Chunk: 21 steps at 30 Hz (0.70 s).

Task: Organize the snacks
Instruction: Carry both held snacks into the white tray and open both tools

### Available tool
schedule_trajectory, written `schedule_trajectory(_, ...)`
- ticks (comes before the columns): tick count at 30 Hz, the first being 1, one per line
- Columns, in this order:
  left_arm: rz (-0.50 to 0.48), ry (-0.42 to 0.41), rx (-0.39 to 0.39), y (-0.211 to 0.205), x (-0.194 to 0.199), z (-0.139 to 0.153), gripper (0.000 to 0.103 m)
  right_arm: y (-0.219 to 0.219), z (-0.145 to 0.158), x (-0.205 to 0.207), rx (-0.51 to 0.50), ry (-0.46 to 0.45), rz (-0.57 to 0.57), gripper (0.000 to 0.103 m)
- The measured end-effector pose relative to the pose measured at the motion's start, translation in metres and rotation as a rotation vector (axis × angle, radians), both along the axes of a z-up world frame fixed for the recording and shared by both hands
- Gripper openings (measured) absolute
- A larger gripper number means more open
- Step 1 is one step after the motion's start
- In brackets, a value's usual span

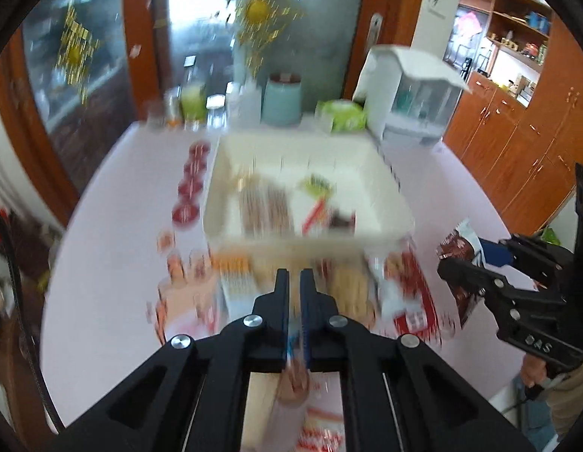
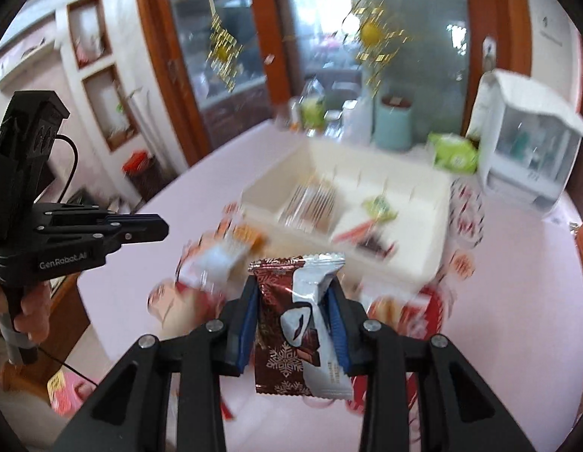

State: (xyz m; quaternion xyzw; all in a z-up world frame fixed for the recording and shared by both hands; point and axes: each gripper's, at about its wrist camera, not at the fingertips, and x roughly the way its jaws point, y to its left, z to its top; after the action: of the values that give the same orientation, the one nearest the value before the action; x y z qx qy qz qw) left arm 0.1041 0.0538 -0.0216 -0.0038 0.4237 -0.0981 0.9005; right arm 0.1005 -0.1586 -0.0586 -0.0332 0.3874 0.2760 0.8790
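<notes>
The pink tabletop (image 1: 103,263) carries a white tray (image 1: 366,173) with dividers, a few snacks already lying in its compartments, and a loose heap of packets (image 1: 351,293) just in front of it. Both grippers hang above that heap, pointing down toward the tray. The right gripper (image 2: 294,293) has its jaws pinching a maroon-and-silver wrapper (image 2: 291,324), which sticks up past the tips; held by slippery film alone, it could slide or swing loose before it is over a compartment. The left gripper (image 1: 295,282) has its jaws pressed almost together; a small orange thing blurs between them, but I cannot tell whether it is gripped. If not, that hand reaches the tray with nothing.
</notes>
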Motion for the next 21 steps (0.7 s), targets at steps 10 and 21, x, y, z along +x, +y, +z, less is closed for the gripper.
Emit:
schedule_trajectory(10,-0.094,-0.106,0.061,-0.028,0.082,0.057,0.004,-0.008,0.054,0.082,0.031,-0.043,-0.171,0.035)
schedule_trajectory(21,0.049,0.024,0.094,0.008,0.124,-0.001,0.089,0.000,0.038,0.158,-0.059,-0.002,-0.327,0.065)
